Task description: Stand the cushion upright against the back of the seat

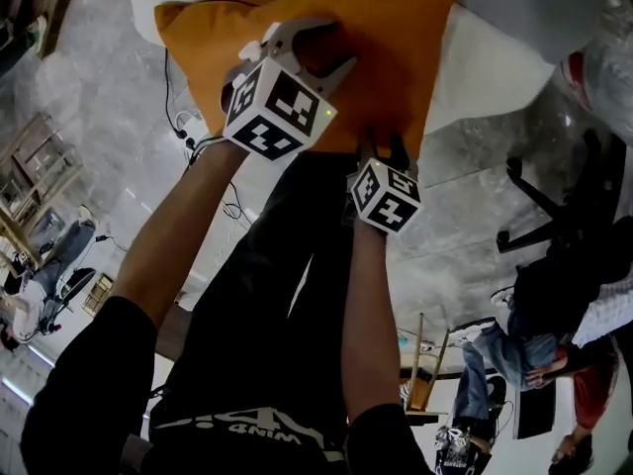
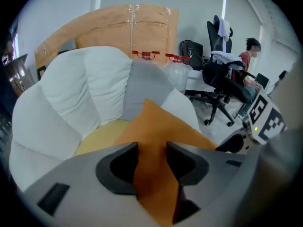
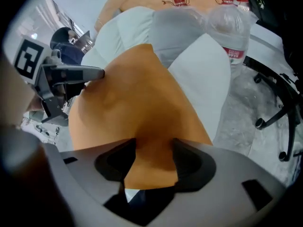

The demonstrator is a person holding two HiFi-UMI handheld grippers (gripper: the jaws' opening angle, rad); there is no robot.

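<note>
Black short-sleeved shirt, grey left claw, black-and-white marker cube

The head view looks steeply down on the left gripper, the right gripper and the orange cushion. Each gripper view looks closely along its jaws toward the white seat; all share the cushion.

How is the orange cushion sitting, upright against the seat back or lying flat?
Lying flat: in the head view the cushion shows its broad face upward across the white seat, not standing against the back.
</note>
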